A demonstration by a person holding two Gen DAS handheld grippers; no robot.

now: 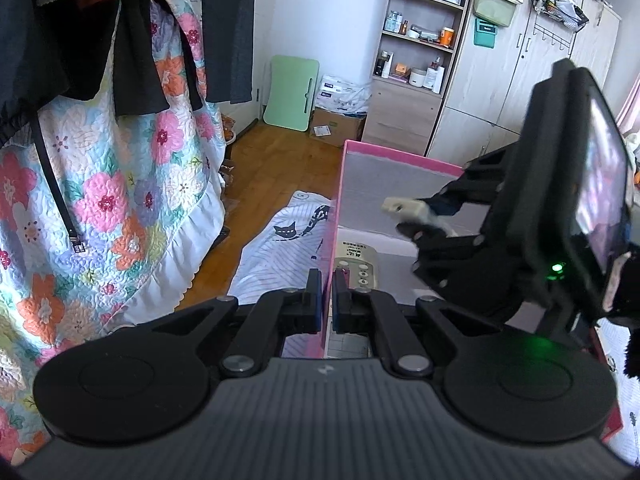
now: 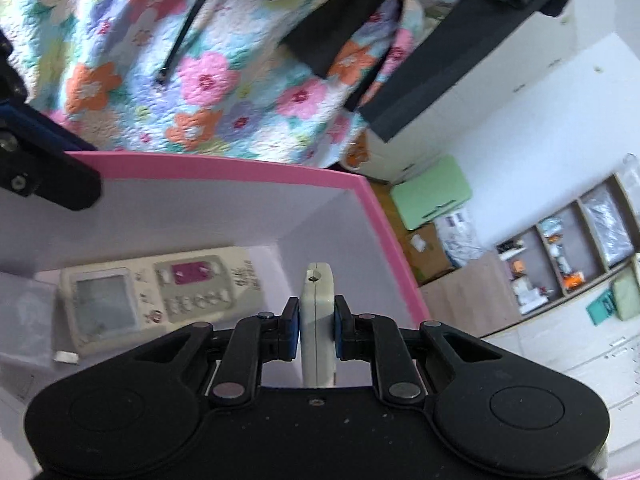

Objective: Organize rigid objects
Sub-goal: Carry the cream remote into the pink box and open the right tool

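A pink box (image 1: pixel 400 156) with white inner walls stands on a cat-print sheet. My left gripper (image 1: pixel 327 300) is shut on the box's near side wall, one finger on each side of it. In the box lies a cream remote control (image 2: pixel 160 292) with a screen and a pink button panel; it also shows in the left wrist view, as the remote control (image 1: pixel 356 268). My right gripper (image 2: pixel 316 328) is shut on a slim cream device (image 2: pixel 316 312), held edge-on over the inside of the box. The left wrist view shows this right gripper (image 1: pixel 430 216) with the cream device (image 1: pixel 400 206) above the box floor.
A clear plastic bag (image 2: pixel 24 320) and a small white piece (image 2: pixel 66 357) lie in the box. A floral quilt (image 1: pixel 120 200) and dark clothes hang to the left. Beyond are wooden floor (image 1: pixel 280 160), a green folding board (image 1: pixel 292 96), a cardboard box (image 1: pixel 336 128) and shelves (image 1: pixel 420 40).
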